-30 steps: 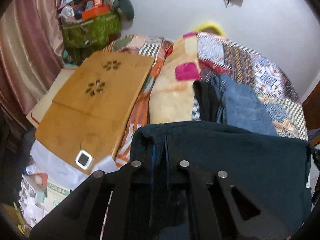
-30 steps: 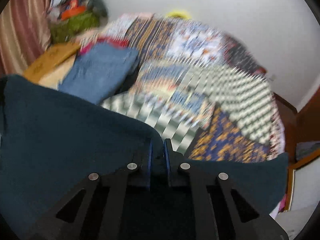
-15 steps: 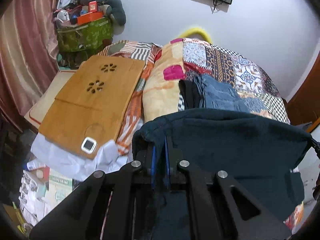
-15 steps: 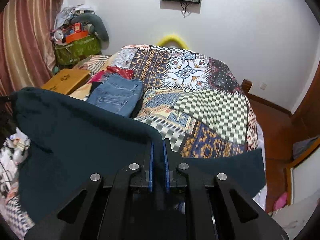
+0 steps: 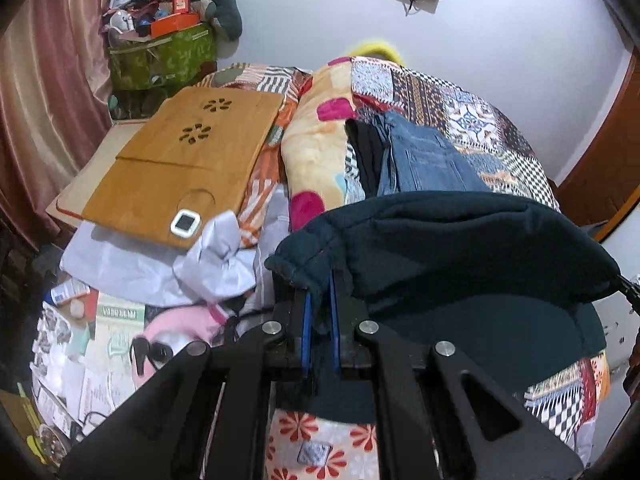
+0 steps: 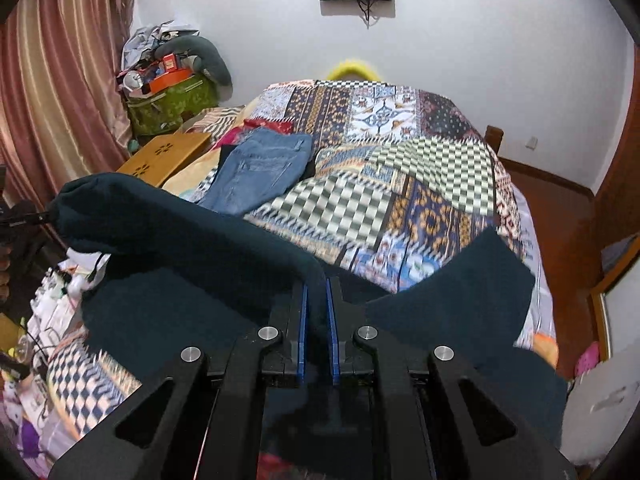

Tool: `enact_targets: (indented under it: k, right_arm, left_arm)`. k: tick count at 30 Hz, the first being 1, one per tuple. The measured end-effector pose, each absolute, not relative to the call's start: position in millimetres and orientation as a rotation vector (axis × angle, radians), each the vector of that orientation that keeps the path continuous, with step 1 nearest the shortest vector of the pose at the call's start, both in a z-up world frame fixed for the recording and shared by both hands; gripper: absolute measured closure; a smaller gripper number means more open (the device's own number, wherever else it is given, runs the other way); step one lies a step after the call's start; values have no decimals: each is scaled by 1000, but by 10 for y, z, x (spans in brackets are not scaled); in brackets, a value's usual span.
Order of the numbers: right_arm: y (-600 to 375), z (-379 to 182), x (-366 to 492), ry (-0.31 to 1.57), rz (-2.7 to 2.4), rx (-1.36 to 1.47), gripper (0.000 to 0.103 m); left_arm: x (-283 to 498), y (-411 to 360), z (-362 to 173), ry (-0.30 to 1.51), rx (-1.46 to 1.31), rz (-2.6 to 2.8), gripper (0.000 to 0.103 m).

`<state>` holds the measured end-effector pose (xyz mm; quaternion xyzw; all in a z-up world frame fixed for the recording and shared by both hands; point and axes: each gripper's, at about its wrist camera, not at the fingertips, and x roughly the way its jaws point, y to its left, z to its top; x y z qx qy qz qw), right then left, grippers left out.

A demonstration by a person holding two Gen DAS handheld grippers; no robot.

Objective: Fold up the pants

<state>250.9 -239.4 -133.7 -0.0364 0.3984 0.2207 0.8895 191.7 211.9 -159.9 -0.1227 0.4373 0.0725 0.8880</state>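
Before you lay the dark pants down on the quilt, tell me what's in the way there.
Both grippers, left gripper and right gripper, are shut on the dark pants. The patchwork quilt ahead shows bare. Only the folded jeans lie on its far left side, clear of the middle.

Dark teal pants (image 5: 460, 240) now farther back from the folded jeans (image 6: 260, 168).
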Motion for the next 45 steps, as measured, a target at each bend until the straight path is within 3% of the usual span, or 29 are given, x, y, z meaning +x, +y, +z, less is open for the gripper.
enact_targets:
  k: [15,26,29,34,38,39,42,45]
  right_arm:
    - [-2456,-1820,2025,916,472,-35,95]
    - [-2638,-1608,1956,921,441,-9,91]
    - [-2792,-1526,2033,902,387,13,81]
    - [-3021,-1435,2265,872,285,11,60]
    - [-3181,-1412,2561,875,228,27,43]
    - [-3213,-1417,2640,873,216,28,41]
    - [-3288,-1461,2909,882,178,13,41]
    - [-3342,-1542,3187,906,162,19,41]
  left_arm:
    - [1357,2082,-2268,1044,-319,200,97]
    - [1393,2010,-1978,1011,-230,223,97]
    - [1519,1908,-1916,1008,-211,213,91]
    - [1834,1635,-1806,998,-155,190,49]
    - [2124,1418,-1723,984,-125,161,38]
    - [2207,1362,-1707,982,-119,159,31]
    - [2488,1195,-1676,967,-105,149,21]
    - [2742,1082,-1686,971,-92,134,20]
